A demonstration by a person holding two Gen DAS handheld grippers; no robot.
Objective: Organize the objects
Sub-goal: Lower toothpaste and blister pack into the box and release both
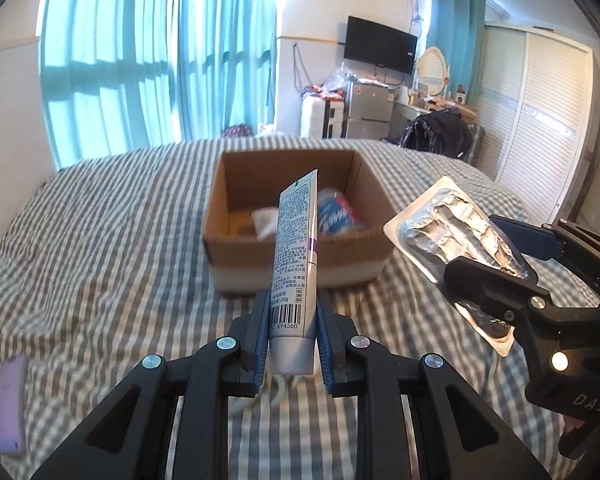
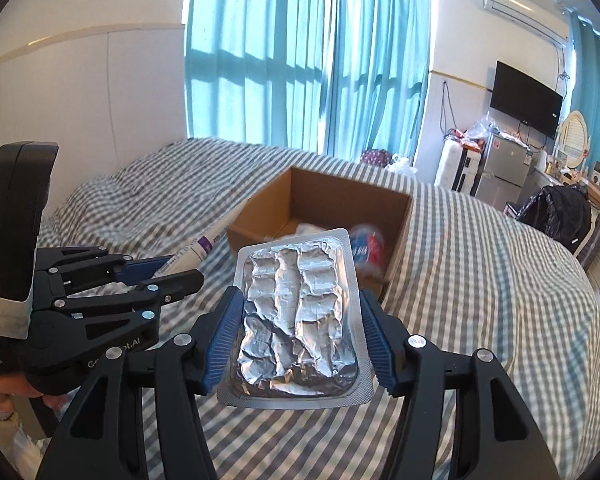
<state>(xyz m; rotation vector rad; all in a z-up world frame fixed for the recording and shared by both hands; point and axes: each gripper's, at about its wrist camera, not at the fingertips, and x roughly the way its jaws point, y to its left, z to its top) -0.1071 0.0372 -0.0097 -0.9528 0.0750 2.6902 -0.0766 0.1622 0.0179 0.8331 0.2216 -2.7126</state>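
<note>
My left gripper [image 1: 293, 316] is shut on a white tube [image 1: 296, 256] with printed text and a barcode, held upright above the striped bed, just in front of an open cardboard box [image 1: 296, 248]. My right gripper [image 2: 300, 332] is shut on a silver foil blister pack [image 2: 298, 312], held in the air near the box's [image 2: 396, 232] right front corner. The pack [image 1: 452, 228] and right gripper [image 1: 500, 276] also show in the left wrist view. The left gripper [image 2: 156, 272] and tube [image 2: 204, 246] show in the right wrist view. The box holds a red-blue-white packet [image 1: 336, 216] and a white item [image 1: 265, 222].
The bed [image 1: 100, 240] has a grey-and-white checked cover. A purple flat object [image 1: 12, 404] lies on it at the near left. Beyond the bed are teal curtains [image 2: 300, 60], a wall TV [image 1: 380, 45], a small fridge [image 1: 370, 108] and a wardrobe [image 1: 540, 120].
</note>
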